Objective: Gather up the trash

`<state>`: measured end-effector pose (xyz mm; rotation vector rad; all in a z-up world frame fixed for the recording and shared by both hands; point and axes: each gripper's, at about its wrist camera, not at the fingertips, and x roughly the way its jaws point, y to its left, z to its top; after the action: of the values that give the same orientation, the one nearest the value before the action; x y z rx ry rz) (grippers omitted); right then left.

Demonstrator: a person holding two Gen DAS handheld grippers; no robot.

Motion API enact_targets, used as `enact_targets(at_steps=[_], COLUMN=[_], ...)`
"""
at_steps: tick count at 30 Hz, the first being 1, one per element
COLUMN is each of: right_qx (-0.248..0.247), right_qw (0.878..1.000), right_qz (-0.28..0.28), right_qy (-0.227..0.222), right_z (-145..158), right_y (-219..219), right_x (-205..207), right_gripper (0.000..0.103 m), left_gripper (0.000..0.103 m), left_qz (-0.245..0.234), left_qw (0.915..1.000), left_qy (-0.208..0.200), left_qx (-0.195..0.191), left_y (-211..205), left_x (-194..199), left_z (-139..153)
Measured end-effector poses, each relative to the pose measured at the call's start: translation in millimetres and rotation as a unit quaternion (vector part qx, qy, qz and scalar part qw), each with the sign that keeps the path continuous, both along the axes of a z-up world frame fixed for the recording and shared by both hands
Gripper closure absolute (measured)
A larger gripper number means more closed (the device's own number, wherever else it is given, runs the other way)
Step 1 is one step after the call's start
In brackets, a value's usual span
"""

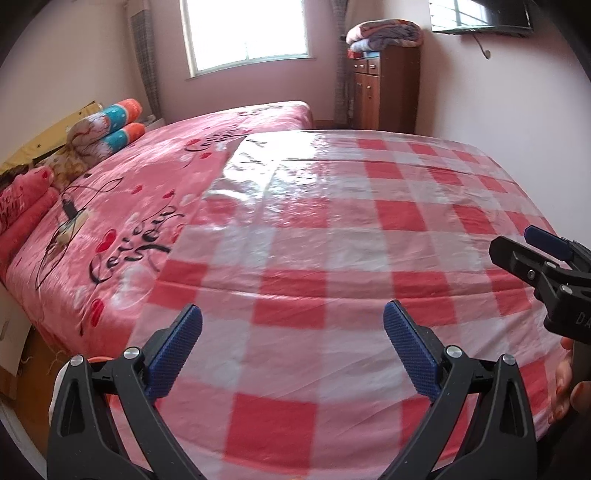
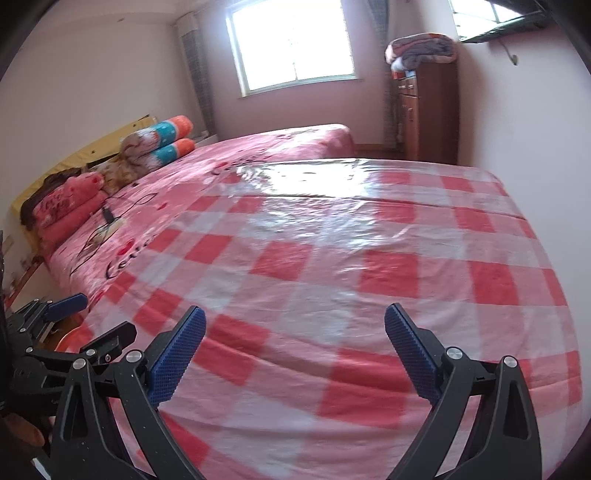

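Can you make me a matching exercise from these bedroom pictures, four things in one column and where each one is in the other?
Things:
1. folded blankets
2. checked plastic sheet
3. rolled quilts
4. television

Places:
A. mounted on the wall
B. at the head of the bed
C. on top of the wooden cabinet
D. spread over the foot of the bed

Pairs: 1-C, 2-D, 3-B, 4-A

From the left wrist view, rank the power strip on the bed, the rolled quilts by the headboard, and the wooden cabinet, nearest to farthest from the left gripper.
Measured from the left gripper, which hangs open over the checked plastic sheet:
1. Power strip, left, on the pink bedspread.
2. Rolled quilts, farther left, against the headboard.
3. Wooden cabinet, far right corner, folded blankets on top.
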<state>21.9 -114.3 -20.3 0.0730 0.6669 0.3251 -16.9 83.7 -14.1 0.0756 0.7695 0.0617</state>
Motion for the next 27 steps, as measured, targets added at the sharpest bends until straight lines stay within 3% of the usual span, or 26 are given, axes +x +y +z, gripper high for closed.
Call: enact_targets(at_steps=[9, 27], right_qx=[-0.017, -0.029], right_qw=[0.998, 0.993], right_qz=[-0.056, -0.114], right_qy=[-0.007, -0.022], right_z=[-3.5, -1.8], right_y=[-40.2, -82.4], right_x=[6.9, 8.9], right_gripper=[0.007, 0.007], left_gripper=[0.004, 0.004], left_qz=[-0.025, -0.055], left_qw=[0.9996, 0.9982], left_qy=[-0.007, -0.015], left_qx=[-0.008, -0.017], left_y=[-35.0, -88.0], left_x=[21.3, 46.9], left_z=[-0.6, 1.4])
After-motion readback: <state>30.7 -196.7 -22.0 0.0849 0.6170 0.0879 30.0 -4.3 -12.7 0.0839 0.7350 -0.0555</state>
